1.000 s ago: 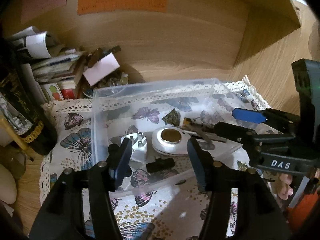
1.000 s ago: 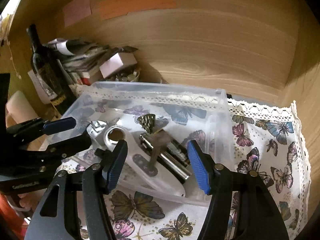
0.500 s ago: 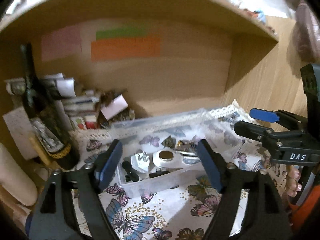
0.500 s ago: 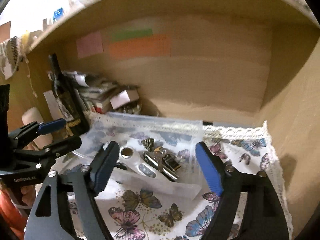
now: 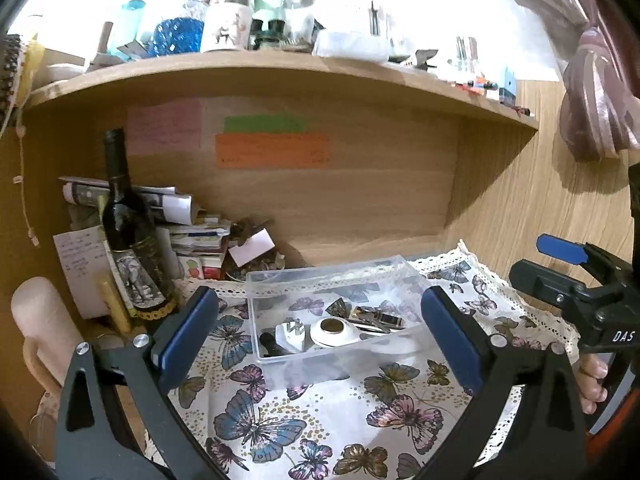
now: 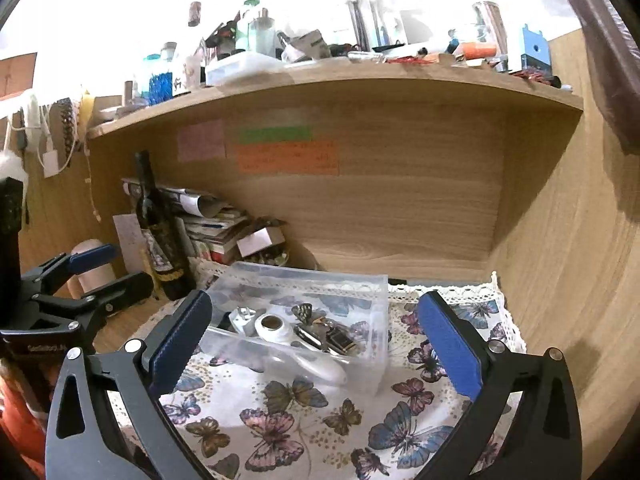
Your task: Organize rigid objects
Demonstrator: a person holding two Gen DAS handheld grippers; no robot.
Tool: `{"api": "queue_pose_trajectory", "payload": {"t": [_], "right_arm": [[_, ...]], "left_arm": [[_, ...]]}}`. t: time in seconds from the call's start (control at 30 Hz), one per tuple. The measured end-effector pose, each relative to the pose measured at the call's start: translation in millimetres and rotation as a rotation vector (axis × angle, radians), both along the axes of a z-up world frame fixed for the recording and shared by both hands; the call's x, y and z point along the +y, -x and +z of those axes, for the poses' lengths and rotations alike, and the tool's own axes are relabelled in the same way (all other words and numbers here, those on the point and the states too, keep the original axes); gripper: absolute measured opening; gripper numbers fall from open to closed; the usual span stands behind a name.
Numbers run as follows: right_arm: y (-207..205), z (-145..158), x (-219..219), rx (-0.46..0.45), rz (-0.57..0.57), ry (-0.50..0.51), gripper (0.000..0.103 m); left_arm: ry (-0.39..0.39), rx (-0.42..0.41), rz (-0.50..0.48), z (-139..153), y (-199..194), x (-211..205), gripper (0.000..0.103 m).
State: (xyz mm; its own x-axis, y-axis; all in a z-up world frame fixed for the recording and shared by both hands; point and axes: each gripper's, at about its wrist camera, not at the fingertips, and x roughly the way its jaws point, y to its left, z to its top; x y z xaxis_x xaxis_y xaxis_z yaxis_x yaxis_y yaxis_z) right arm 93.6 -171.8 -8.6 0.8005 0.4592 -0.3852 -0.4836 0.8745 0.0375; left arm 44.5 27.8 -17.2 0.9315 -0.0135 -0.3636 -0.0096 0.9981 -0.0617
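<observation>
A clear rectangular plastic box sits on the butterfly-print cloth with lace trim, toward the back of the wooden alcove. In it lie a white plug adapter, a white oval gadget with a round brassy centre and dark metal pieces, close together. The left gripper and the right gripper hang in front of the box, jaws just spread to their widest, nothing between them. A dark wine bottle stands far left beside stacked papers.
</observation>
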Motion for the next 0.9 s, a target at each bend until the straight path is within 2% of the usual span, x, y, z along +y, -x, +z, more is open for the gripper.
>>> {"api": "queue_pose_trajectory", "payload": {"t": [0.37, 0.9], "right_arm": [[11, 2, -7, -0.001, -0.012, -0.030, 0.103], [11, 2, -7, 0.013, -0.017, -0.043, 0.103]], "left_arm": [[-0.034, -0.050, 0.001, 6, 19, -8, 0.103], [-0.022, -0.051, 0.006, 7, 17, -7, 0.103]]}}
